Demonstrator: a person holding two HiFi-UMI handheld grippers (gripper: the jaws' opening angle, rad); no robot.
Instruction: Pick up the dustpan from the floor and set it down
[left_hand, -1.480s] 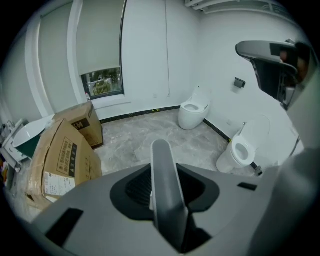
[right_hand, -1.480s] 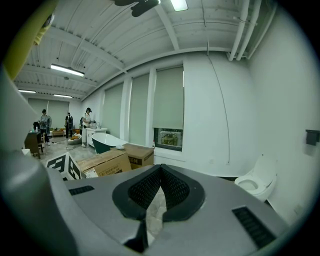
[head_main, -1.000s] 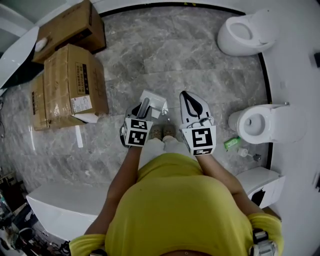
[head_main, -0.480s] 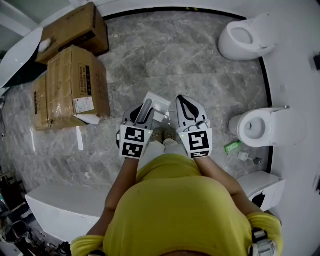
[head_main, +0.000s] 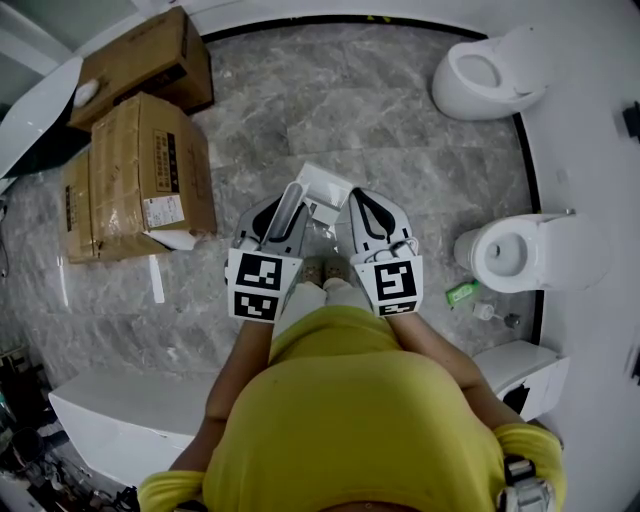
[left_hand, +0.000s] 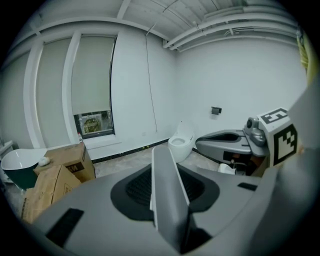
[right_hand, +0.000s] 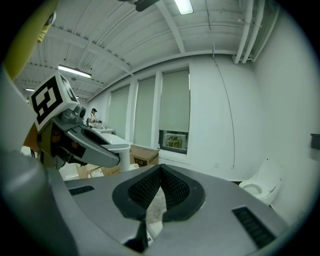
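Dustpan (head_main: 322, 188) held clear of marble floor (head_main: 330, 100)
Left gripper (head_main: 283, 212) fingers (left_hand: 90, 210) clench its grey handle, right of the cardboard boxes (head_main: 150, 170); right gripper (head_main: 372, 205) fingers (right_hand: 240, 210) are pressed together, farther right.

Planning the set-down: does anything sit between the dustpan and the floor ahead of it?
Nothing visible. The left gripper grips the dustpan by its handle, and the floor ahead is bare. Cardboard boxes stand off left, a toilet far right.
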